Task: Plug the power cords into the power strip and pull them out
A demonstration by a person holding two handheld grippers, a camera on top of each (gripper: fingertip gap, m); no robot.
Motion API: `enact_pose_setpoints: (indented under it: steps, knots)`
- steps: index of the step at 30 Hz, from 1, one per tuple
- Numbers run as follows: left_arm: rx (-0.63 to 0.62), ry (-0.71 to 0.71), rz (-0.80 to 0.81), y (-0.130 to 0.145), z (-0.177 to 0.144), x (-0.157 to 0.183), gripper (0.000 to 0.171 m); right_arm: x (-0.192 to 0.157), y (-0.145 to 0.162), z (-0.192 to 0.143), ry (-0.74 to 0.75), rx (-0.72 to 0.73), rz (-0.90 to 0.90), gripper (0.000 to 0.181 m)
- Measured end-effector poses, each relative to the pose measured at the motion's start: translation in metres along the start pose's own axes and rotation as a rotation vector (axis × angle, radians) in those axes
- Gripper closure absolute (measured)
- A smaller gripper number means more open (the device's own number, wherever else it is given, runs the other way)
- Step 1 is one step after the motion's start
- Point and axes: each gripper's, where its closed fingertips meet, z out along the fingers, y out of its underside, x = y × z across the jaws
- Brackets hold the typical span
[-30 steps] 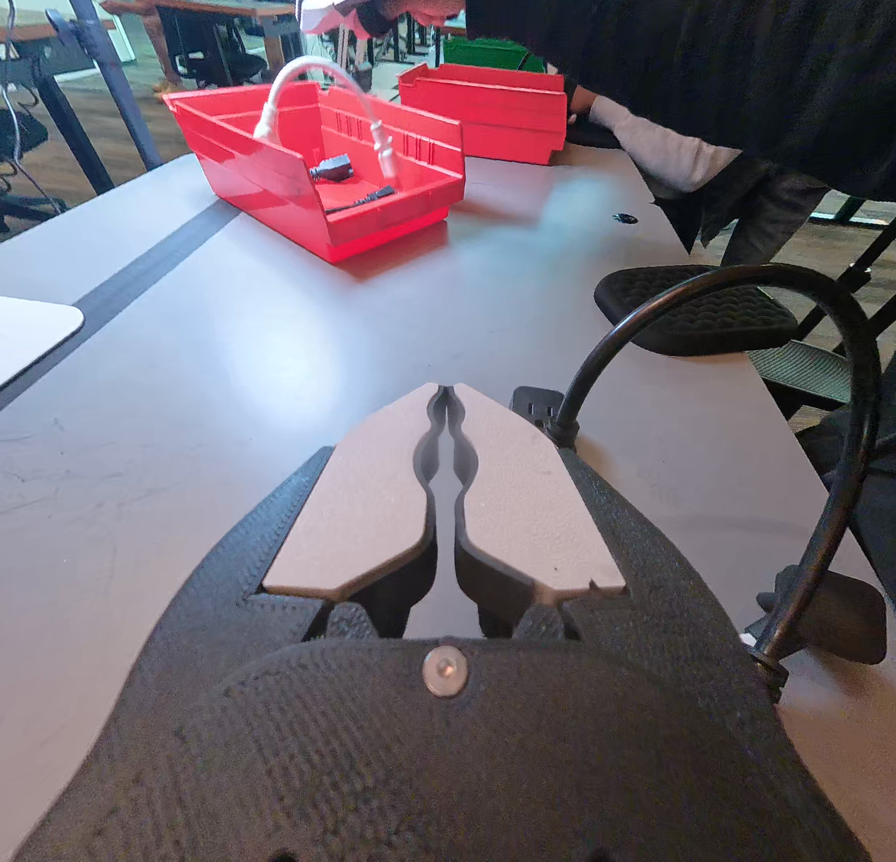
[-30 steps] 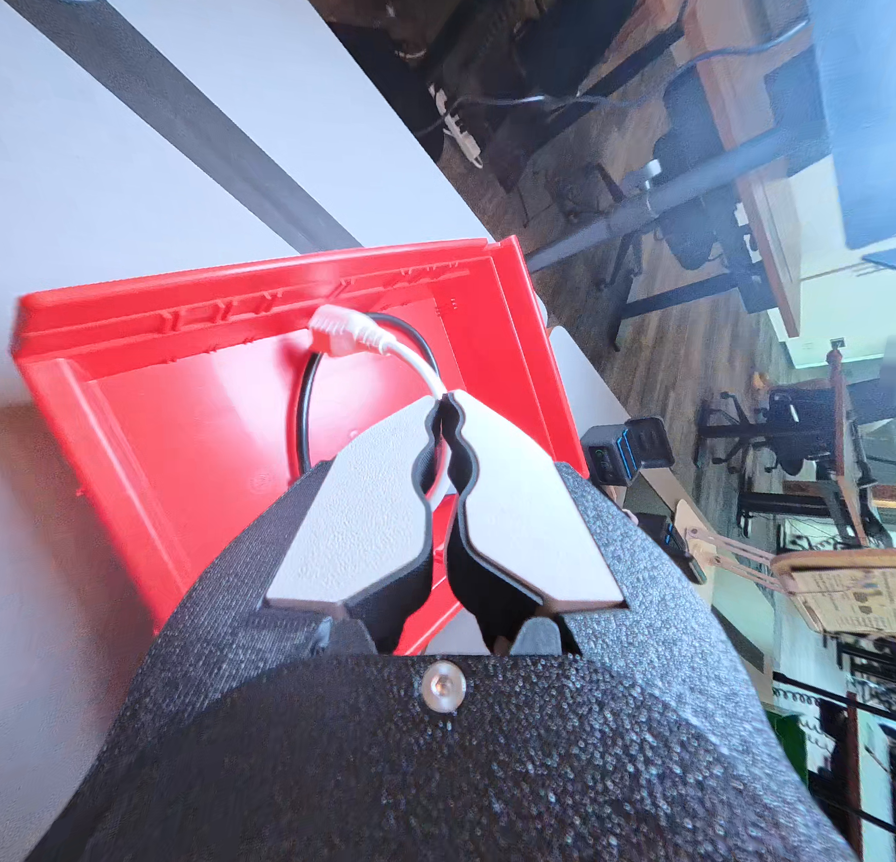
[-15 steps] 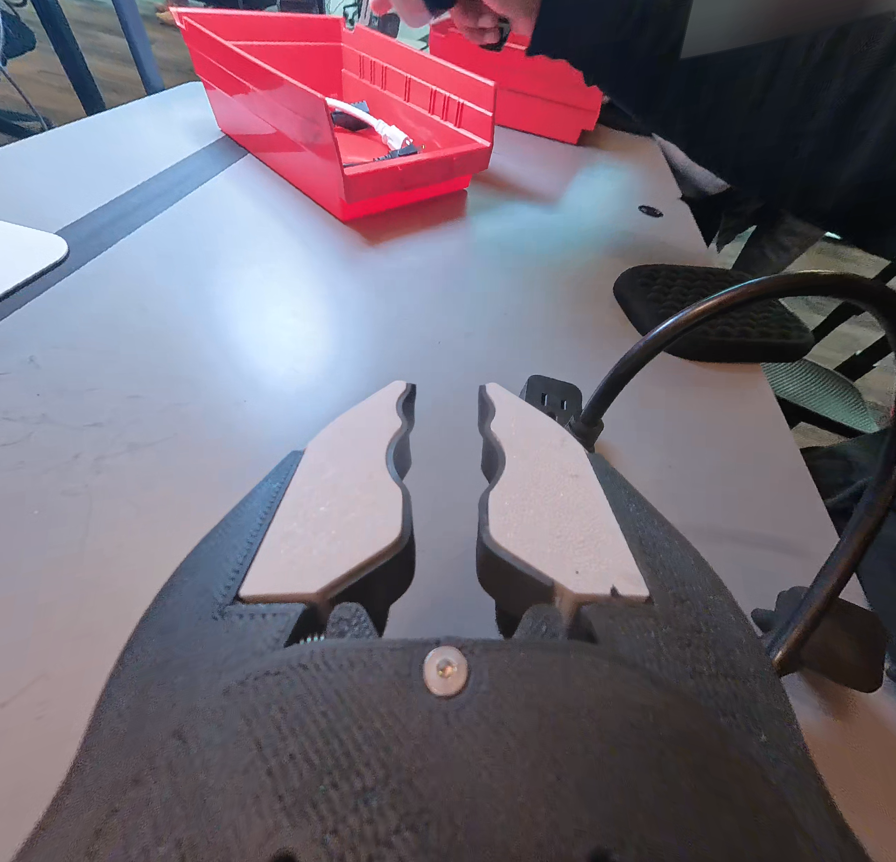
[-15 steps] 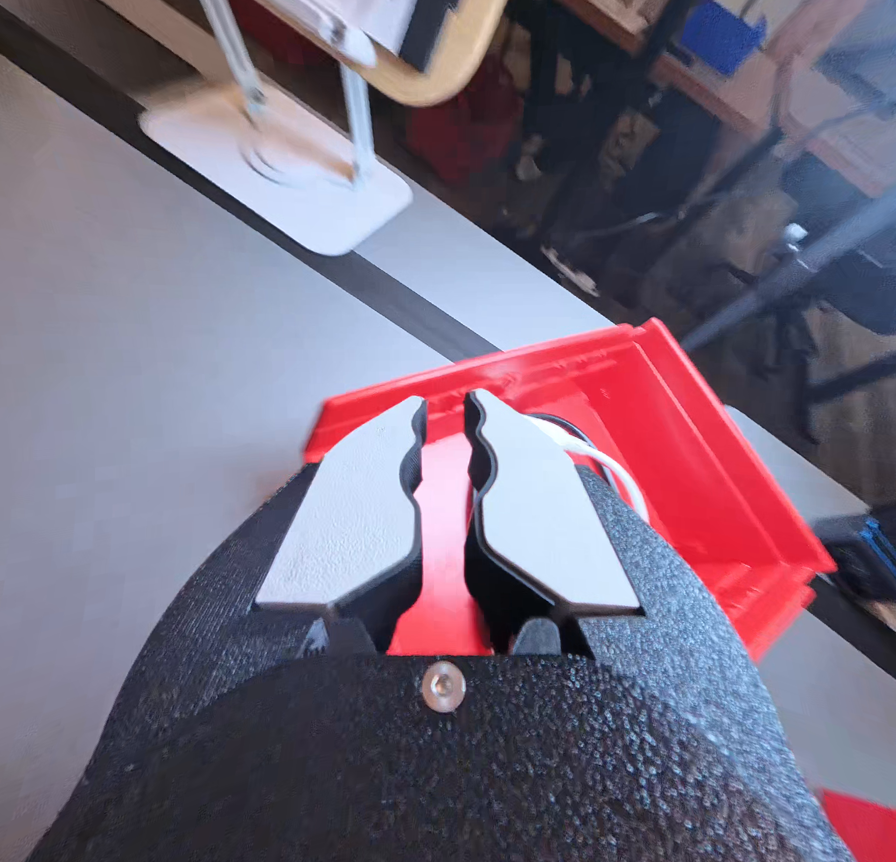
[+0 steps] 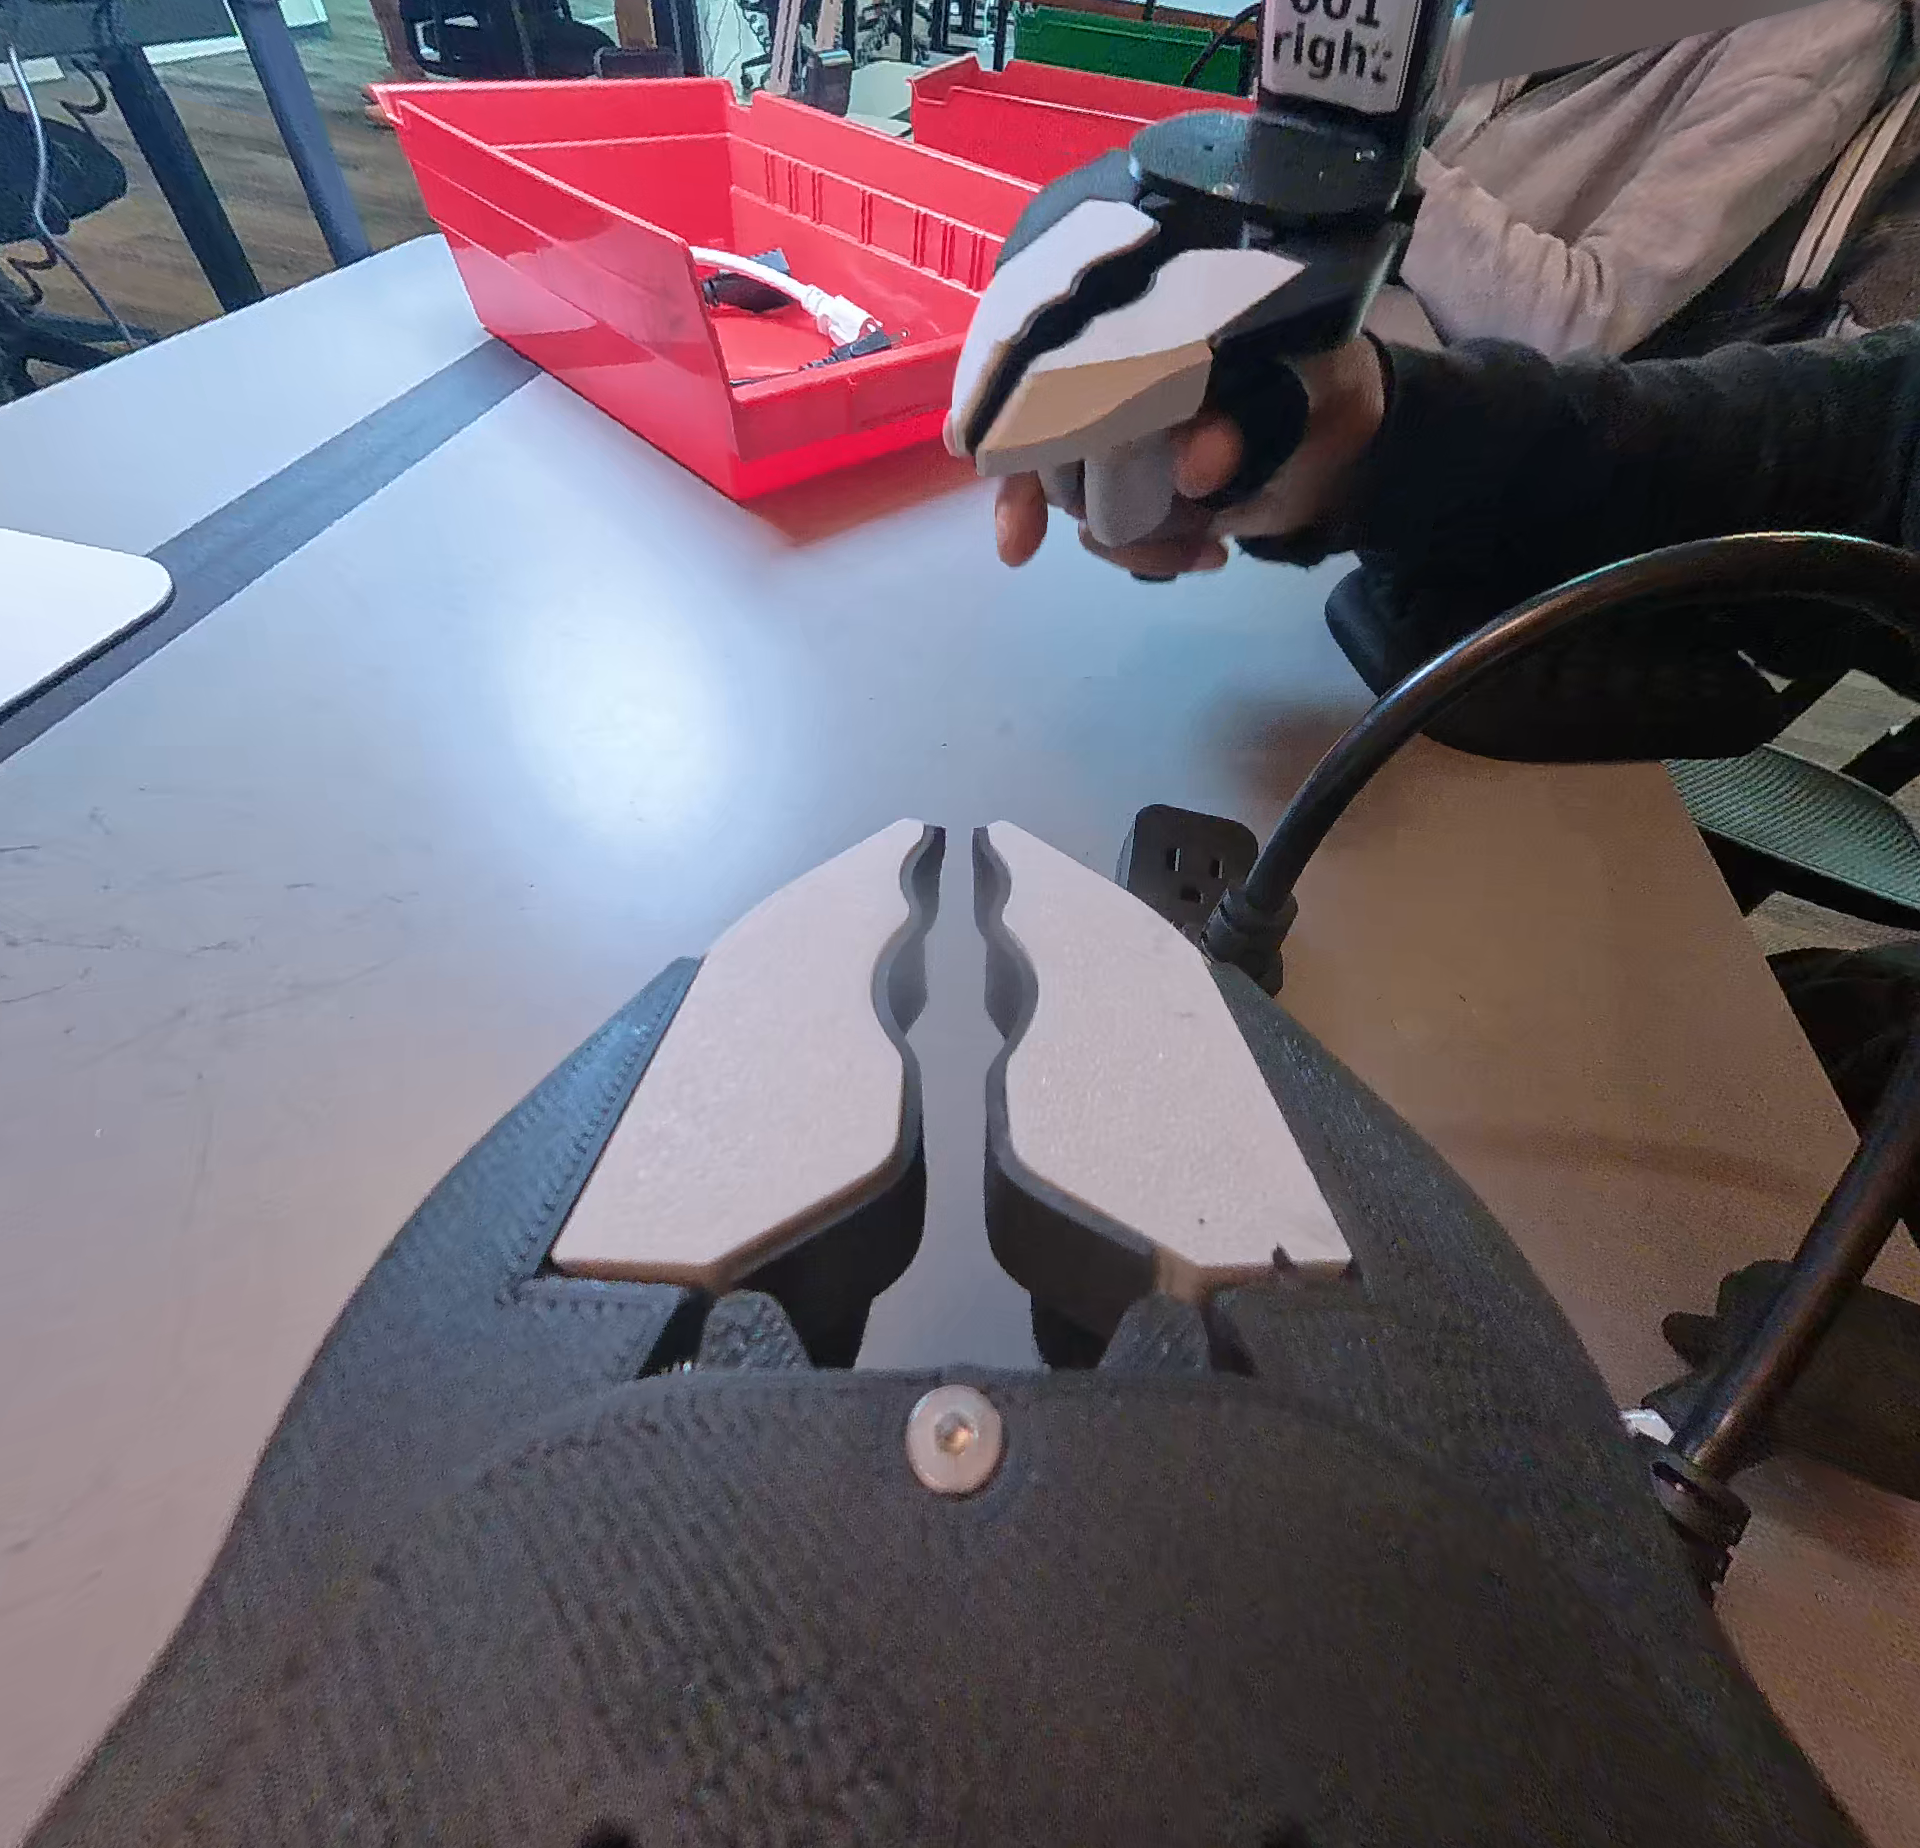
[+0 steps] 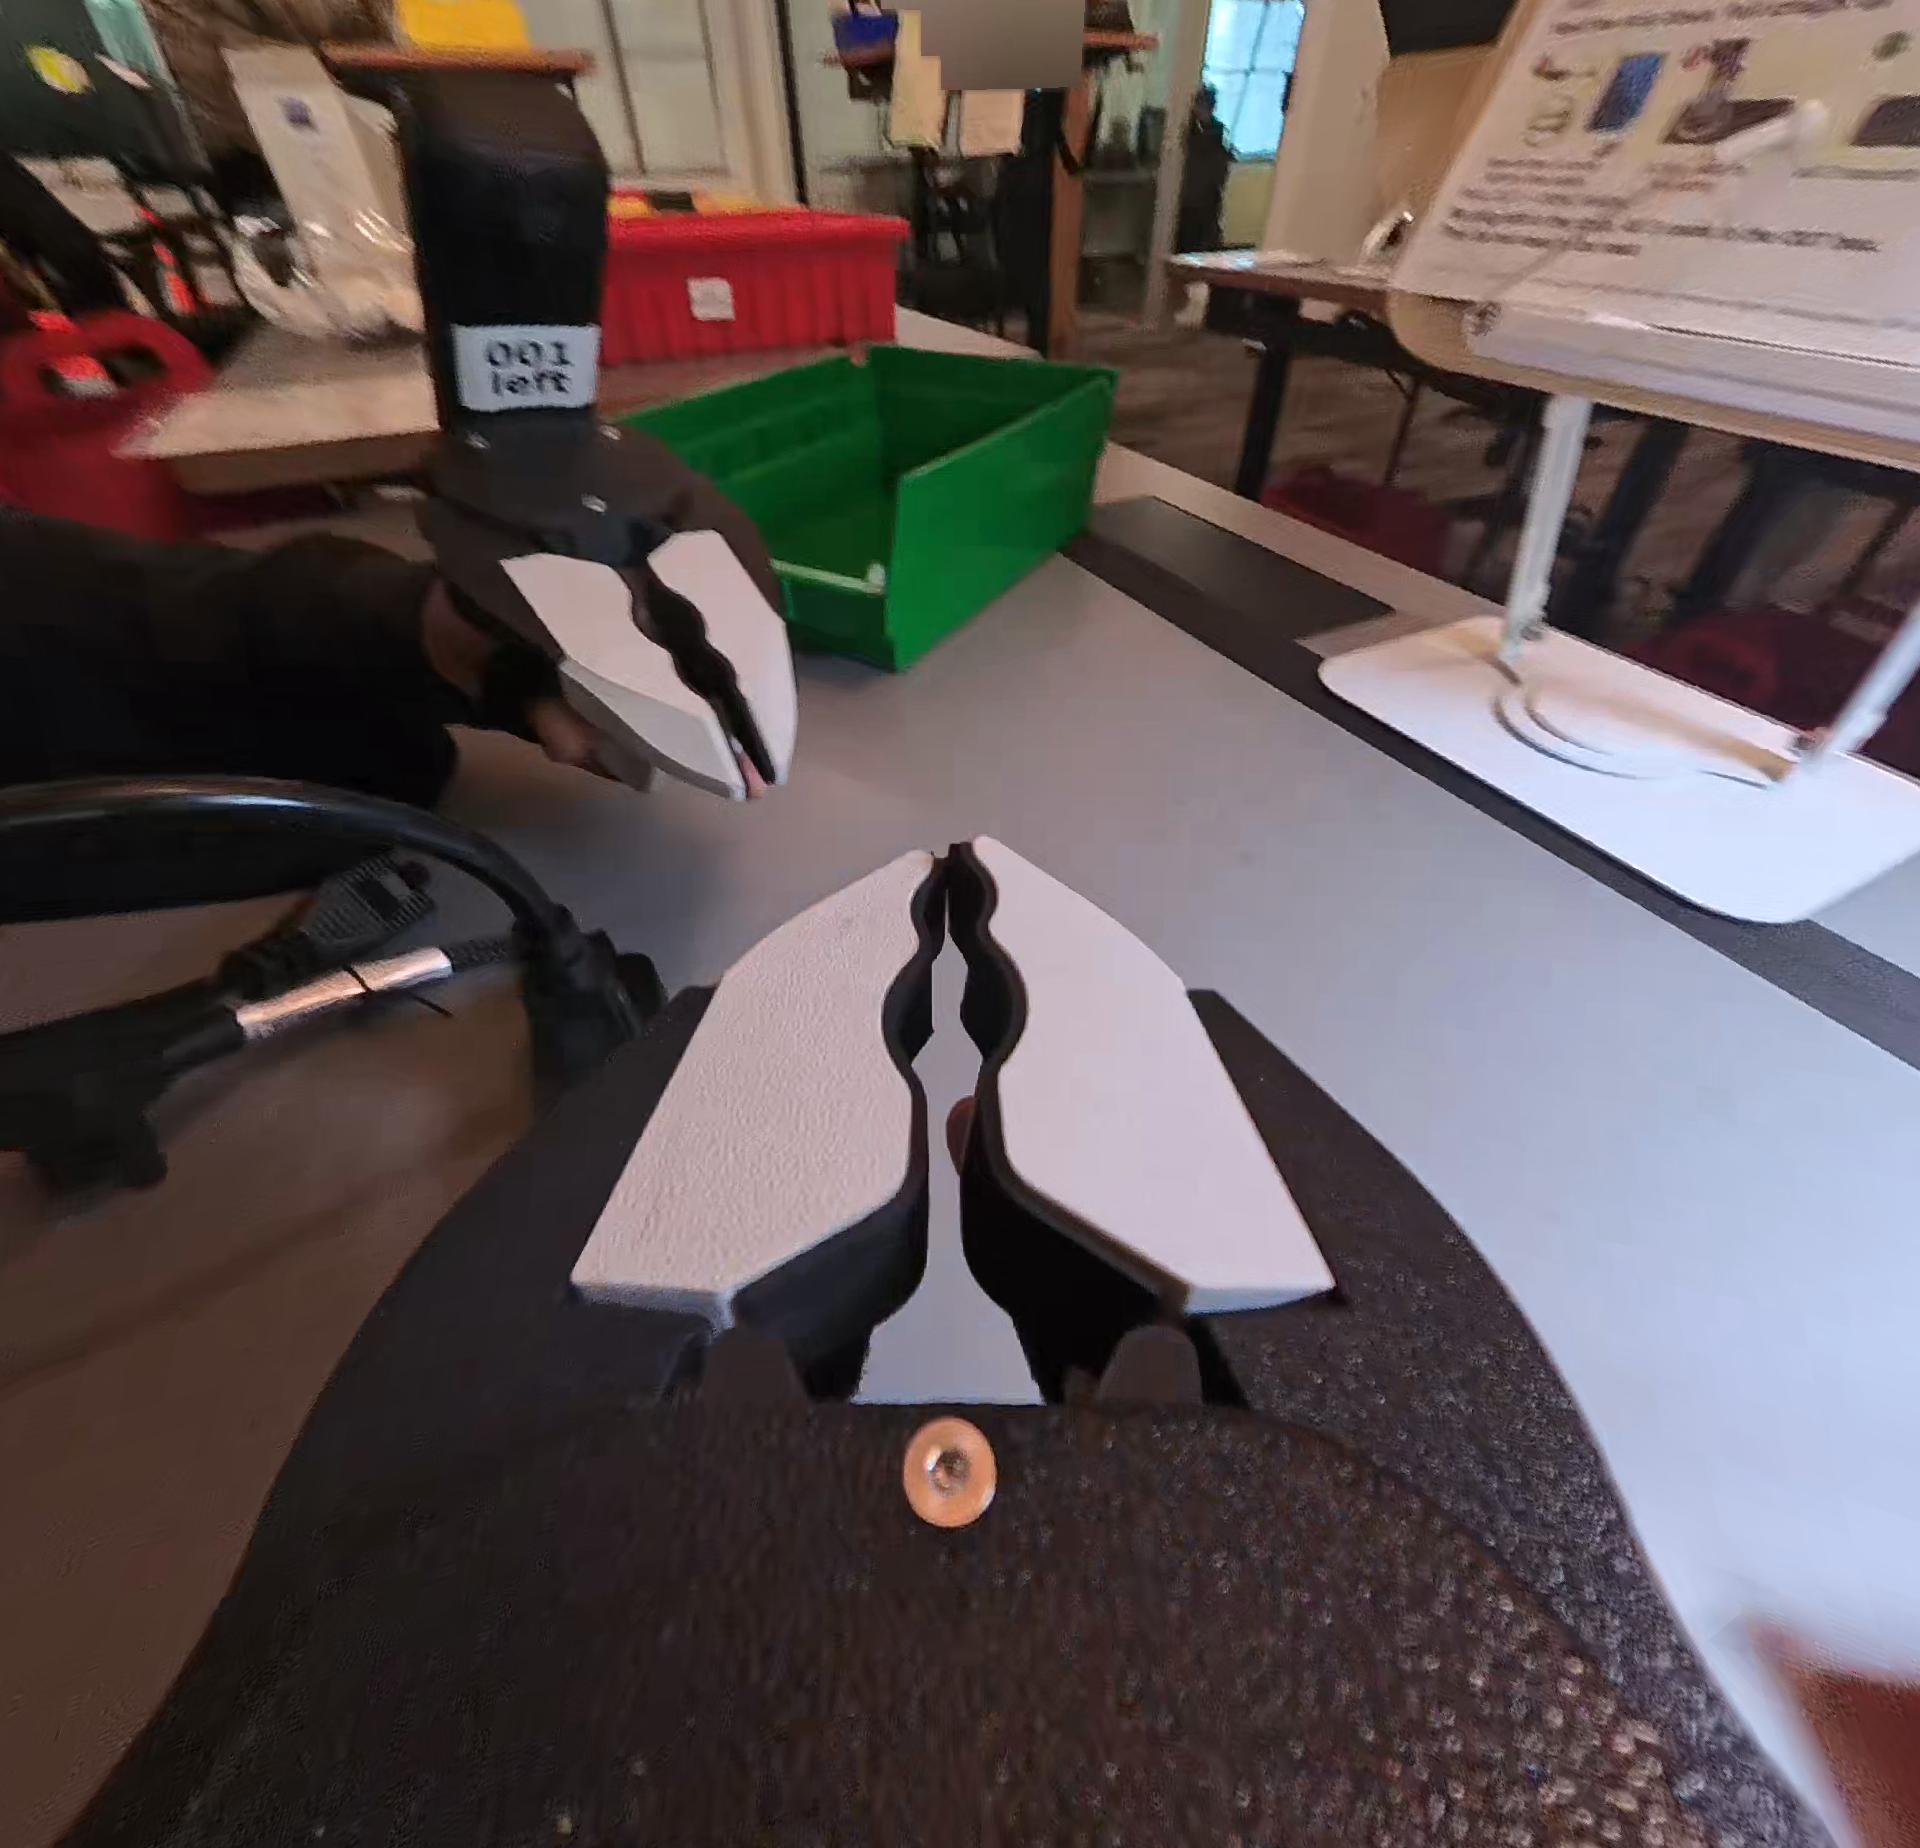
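Observation:
The black power strip (image 5: 1184,861) lies on the grey table just right of my left gripper (image 5: 958,834), with a thick black cord (image 5: 1475,645) plugged into it and arching up to the right. The left gripper's jaws are nearly closed and hold nothing. My right gripper (image 6: 951,849) is shut and empty above the table. It also shows in the left wrist view (image 5: 968,439), held in a hand in front of the red bin (image 5: 582,271). A white cord (image 5: 792,288) lies in that bin. The right wrist view shows the left gripper (image 6: 764,775) and the black cord (image 6: 260,830).
A second red bin (image 5: 1039,105) stands behind the first. A green bin (image 6: 935,468) sits at the table's far side. A white stand base (image 6: 1621,759) is on the right. A thin cable with a silver sleeve (image 6: 343,988) lies by the strip. Chairs (image 5: 1808,822) stand beside the table edge. The grippers' ends are close to 9 cm from one another.
My right gripper let go of the white cord in the red bin, swung out over the table and shut. My left gripper opened, then closed almost fully.

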Motion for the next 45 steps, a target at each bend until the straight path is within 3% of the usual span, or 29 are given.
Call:
enact_pose_setpoints:
  steps: [7,13,16,20,23,27,35,39,45]
  knots:
    - [-0.005,-0.021,0.01,0.002,-0.001,-0.005,0.166,-0.019,0.017,0.009,-0.1,0.05,-0.059,0.179]
    - [-0.04,0.009,0.018,0.011,0.002,-0.006,0.164,-0.023,0.021,0.014,-0.051,-0.01,-0.077,0.179]
    - [-0.135,0.096,0.064,0.021,-0.001,0.006,0.162,-0.027,0.034,0.017,-0.038,-0.098,-0.146,0.179]
    - [-0.257,0.201,0.126,0.032,-0.01,0.024,0.155,-0.051,0.056,0.02,-0.169,-0.227,-0.143,0.179]
    - [-0.385,0.248,0.116,0.051,-0.01,0.036,0.139,-0.071,0.068,0.018,-0.266,-0.327,-0.133,0.157]
    - [-0.504,0.258,0.149,0.073,-0.003,0.048,0.125,-0.081,0.072,0.02,-0.281,-0.377,-0.135,0.151]
    - [-0.55,0.257,0.197,0.084,0.008,0.054,0.13,-0.09,0.067,0.027,-0.309,-0.375,-0.16,0.161]
    - [-0.562,0.245,0.212,0.085,0.008,0.054,0.13,-0.084,0.068,0.032,-0.27,-0.35,-0.194,0.179]
    - [-0.543,0.232,0.22,0.083,0.013,0.054,0.13,-0.081,0.061,0.032,-0.26,-0.312,-0.179,0.179]
